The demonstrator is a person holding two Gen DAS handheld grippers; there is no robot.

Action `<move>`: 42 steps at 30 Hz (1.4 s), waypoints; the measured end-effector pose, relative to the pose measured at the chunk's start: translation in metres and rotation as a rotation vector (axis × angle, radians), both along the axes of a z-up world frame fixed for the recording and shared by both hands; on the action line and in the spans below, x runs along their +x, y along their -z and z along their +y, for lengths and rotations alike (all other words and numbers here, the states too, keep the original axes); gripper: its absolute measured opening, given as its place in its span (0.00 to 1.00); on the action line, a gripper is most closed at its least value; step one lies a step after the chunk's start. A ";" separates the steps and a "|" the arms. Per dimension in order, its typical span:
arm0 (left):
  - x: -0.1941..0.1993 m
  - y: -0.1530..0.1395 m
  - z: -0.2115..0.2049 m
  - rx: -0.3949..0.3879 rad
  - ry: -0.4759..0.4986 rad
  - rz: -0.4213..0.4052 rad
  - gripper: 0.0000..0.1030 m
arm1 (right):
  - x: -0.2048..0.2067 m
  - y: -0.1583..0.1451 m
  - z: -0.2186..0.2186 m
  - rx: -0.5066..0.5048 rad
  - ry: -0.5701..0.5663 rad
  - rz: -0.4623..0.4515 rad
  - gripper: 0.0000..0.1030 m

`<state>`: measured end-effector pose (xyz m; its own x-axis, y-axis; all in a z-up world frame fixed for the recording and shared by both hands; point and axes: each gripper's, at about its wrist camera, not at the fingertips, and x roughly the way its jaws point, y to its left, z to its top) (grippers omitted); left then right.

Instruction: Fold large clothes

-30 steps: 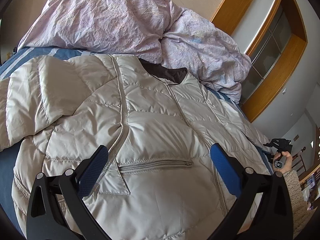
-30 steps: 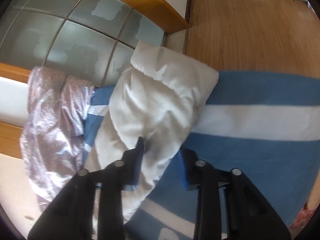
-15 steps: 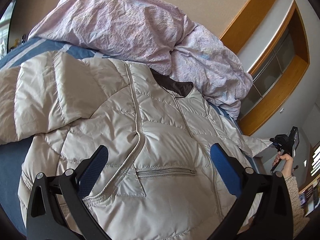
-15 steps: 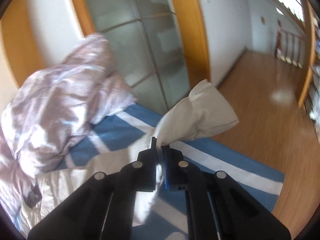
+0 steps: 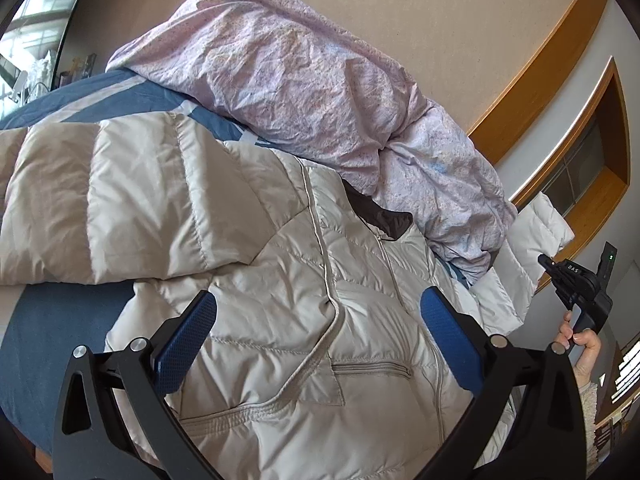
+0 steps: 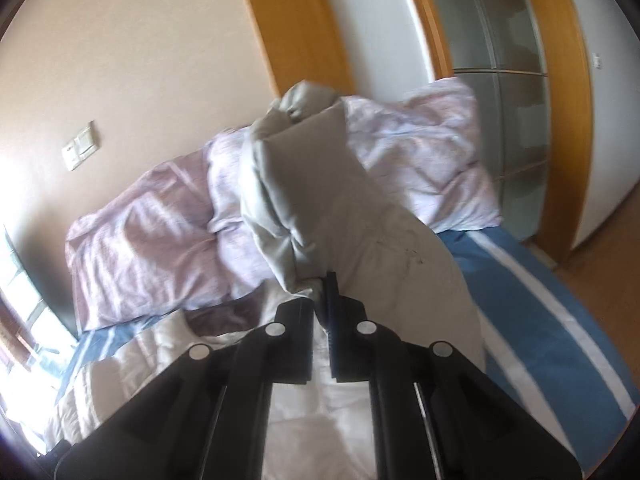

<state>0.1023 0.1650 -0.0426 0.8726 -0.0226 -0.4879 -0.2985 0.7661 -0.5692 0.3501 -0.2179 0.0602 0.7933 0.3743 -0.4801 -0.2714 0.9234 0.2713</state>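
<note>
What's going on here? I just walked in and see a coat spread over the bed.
A person is folding a puffy beige jacket laid on a blue striped bed. The right gripper is shut on the jacket's sleeve and holds it raised off the bed. The left gripper hangs open above the jacket's front, holding nothing. A crumpled lilac duvet lies along the wall behind it.

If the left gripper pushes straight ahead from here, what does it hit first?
Most likely the beige jacket front, near the zipper. The left gripper points down at it, fingers open; depth unclear.
</note>
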 end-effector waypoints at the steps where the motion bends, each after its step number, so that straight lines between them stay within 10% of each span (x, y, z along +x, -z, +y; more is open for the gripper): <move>1: -0.002 -0.001 0.001 0.006 -0.005 -0.005 0.99 | -0.002 0.001 0.008 0.000 -0.024 0.007 0.07; 13: -0.015 -0.008 0.007 0.080 -0.042 -0.019 0.99 | -0.028 0.052 0.132 -0.067 -0.284 0.162 0.07; 23: -0.047 -0.016 0.017 0.224 -0.185 -0.059 0.99 | -0.052 0.131 0.211 -0.402 -0.373 0.286 0.14; 28: -0.065 -0.016 0.028 0.262 -0.228 -0.034 0.99 | -0.073 0.142 0.216 -0.501 -0.432 0.270 0.59; 35: -0.090 0.009 0.068 0.129 -0.283 0.058 0.99 | -0.046 0.108 0.161 -0.264 -0.251 0.244 0.42; 42: -0.118 0.038 0.099 -0.012 -0.382 0.119 0.99 | 0.004 0.161 0.152 -0.419 -0.093 0.394 0.40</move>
<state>-0.0160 0.2636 -0.0810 0.7568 0.2862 -0.5877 -0.6249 0.5805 -0.5220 0.3537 -0.0657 -0.1006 0.4972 0.1482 -0.8549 -0.3097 0.9507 -0.0153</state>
